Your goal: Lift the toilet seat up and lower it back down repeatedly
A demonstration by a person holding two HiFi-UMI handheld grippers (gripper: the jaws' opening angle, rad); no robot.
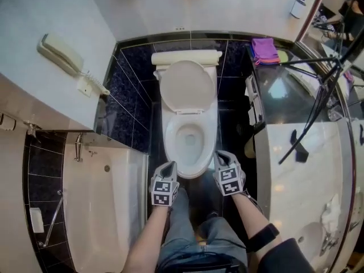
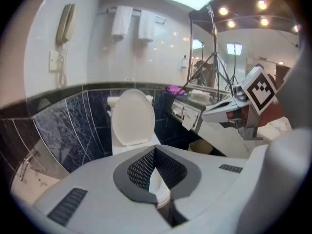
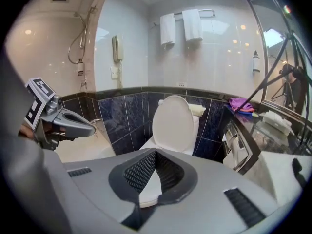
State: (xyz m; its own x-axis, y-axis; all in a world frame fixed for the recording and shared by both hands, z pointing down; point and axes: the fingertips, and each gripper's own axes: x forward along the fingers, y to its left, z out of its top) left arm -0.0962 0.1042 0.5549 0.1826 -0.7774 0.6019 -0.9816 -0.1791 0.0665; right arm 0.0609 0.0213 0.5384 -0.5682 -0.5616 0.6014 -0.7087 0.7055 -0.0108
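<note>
The toilet stands at the back edge of the dark floor (image 1: 227, 135), against the tiled wall, between the bathtub (image 1: 102, 209) on the left and the vanity table (image 1: 290, 152) on the right. Its lid (image 1: 187, 87) stands upright against the tank. The toilet seat (image 1: 170, 138) appears to lie flat on the bowl as a white ring around the opening, though the head view does not make this fully sure.

The left tool (image 1: 170, 165) hangs in front of the bowl's near left rim, and the right tool (image 1: 219, 153) is at its near right rim. Neither touches the seat.

In its own view the left tool (image 2: 155, 149) has its jaws together with nothing between them. The right tool (image 3: 156, 151) is likewise closed and empty.

A purple cloth (image 1: 263, 49) lies at the table's far edge, and a wall phone (image 1: 60, 53) hangs on the left wall.
</note>
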